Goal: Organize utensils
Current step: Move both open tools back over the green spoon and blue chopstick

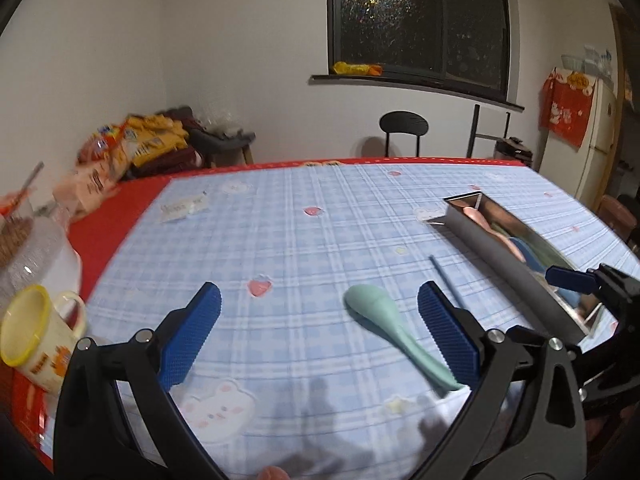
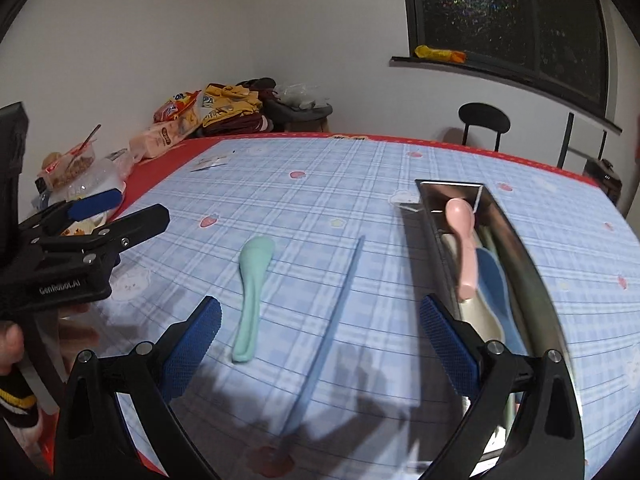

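Note:
A mint green spoon (image 1: 390,330) (image 2: 253,288) lies on the blue checked tablecloth. A thin blue chopstick (image 2: 330,332) (image 1: 446,282) lies to its right. A long steel tray (image 2: 532,280) (image 1: 508,264) holds a pink spoon (image 2: 464,240), a blue spoon (image 2: 494,284) and a cream one. My left gripper (image 1: 320,336) is open above the cloth, with the green spoon just inside its right finger. My right gripper (image 2: 320,344) is open over the chopstick, left of the tray. The left gripper also shows at the left of the right wrist view (image 2: 100,216).
A yellow-rimmed mug (image 1: 36,336) stands at the table's left edge, near a plastic bottle (image 1: 36,248) and a snack cup. Snack bags (image 2: 180,120) are piled at the far left corner. A black chair (image 1: 403,128) stands beyond the far edge.

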A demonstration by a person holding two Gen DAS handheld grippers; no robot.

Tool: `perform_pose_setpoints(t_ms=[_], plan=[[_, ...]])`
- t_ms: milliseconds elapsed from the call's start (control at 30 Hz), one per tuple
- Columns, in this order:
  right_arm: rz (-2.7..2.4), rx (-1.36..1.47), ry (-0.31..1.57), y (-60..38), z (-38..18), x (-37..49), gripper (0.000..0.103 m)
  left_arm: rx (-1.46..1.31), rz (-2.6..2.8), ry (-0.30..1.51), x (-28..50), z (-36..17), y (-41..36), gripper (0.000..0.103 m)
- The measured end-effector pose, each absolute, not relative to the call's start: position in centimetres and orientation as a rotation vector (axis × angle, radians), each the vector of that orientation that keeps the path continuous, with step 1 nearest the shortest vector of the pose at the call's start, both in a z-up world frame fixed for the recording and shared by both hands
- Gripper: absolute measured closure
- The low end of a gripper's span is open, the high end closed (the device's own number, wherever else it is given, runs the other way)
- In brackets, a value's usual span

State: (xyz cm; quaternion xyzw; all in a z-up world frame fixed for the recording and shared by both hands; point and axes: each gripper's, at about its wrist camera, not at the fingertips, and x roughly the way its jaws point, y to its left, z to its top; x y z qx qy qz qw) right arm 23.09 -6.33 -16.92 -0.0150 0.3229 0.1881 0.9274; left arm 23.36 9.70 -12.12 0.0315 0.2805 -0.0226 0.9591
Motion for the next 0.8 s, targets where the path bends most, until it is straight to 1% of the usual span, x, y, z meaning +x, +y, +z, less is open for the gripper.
perform_pose_setpoints(t_ms=[33,67,100,133,167,200,267,300,367,567,800], plan=[[0.388,-0.026,0.672,-6.2,-17.1,23.3,0.014,0.073,-0.049,0.567,23.4,-12.1,9.7,0.006],[0.388,-0.024,0.68,-6.1,-17.3,23.4,0.022,0.077,-0.056,0.567,23.5,-12.1,9.7,0.006],[0.387,-0.024,0.695,-6.0,-17.5,23.7,0.027,0.078,-0.065,0.566,23.6,-12.1,9.8,0.006],[0.384,-0.028,0.709,-5.8,-17.8,24.1,0.035,0.077,-0.071,0.565,23.7,-12.1,9.9,0.006],[0.381,-0.03,0.719,-5.7,-18.1,24.2,0.04,0.076,-0.075,0.566,23.8,-12.1,9.9,0.006],[0.379,-0.031,0.729,-5.6,-18.3,24.3,0.043,0.077,-0.08,0.572,23.9,-12.2,9.9,0.006],[0.365,-0.039,0.747,-5.5,-18.9,24.6,0.057,0.077,-0.089,0.581,24.3,-12.4,9.9,0.006],[0.355,-0.047,0.754,-5.3,-19.1,24.7,0.06,0.076,-0.091,0.588,24.5,-12.6,9.9,0.006],[0.35,-0.047,0.778,-5.4,-19.6,25.1,0.071,0.066,-0.093,0.605,24.9,-12.9,10.0,0.006],[0.336,-0.053,0.832,-5.2,-20.8,25.9,0.082,-0.049,-0.148,0.732,26.9,-14.5,10.9,0.006],[0.332,-0.079,0.871,-4.7,-21.5,26.1,0.085,-0.185,-0.182,0.855,28.5,-16.7,11.2,0.006]])
